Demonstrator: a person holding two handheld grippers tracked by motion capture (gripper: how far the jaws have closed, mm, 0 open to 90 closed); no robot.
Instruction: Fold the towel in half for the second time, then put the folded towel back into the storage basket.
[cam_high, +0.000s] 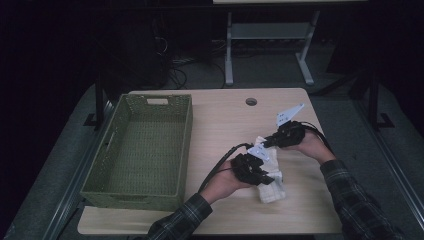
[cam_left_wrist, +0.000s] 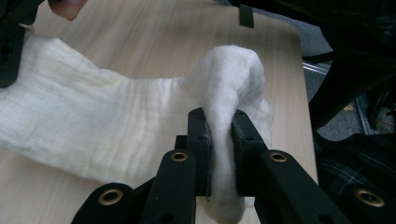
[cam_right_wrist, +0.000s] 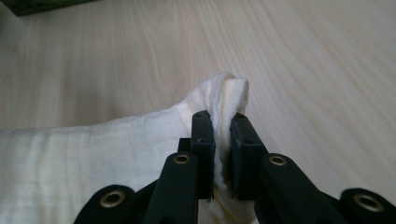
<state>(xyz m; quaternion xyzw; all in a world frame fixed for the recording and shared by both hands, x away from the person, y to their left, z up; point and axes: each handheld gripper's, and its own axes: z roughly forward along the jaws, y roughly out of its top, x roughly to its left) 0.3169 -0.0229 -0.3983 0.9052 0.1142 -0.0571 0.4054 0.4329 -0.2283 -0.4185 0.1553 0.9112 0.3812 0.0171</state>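
Two tools — left tool (cam_left_wrist: 219, 140) and right tool (cam_right_wrist: 219, 140) — are each pinching the white cloth (cam_high: 267, 167); you're lifting evenly, keeping it taut.

In the high view we lose most of the white cloth (cam_high: 270, 189) under the left gripper (cam_high: 257, 169) and the hand behind it, so its outline between the two grippers cannot be read. The right gripper (cam_high: 276, 138) covers the cloth's far end there. Both plaid sleeves (cam_high: 357, 200) run off the near edge of the picture. In the left gripper view the cloth (cam_left_wrist: 84, 126) passes out of the left edge (its full length stays unknown to us). In the right gripper view the cloth (cam_right_wrist: 93, 158) likewise leaves the left and bottom edges, and a green basket (cam_right_wrist: 42, 5) is cut to a sliver at the top left corner.
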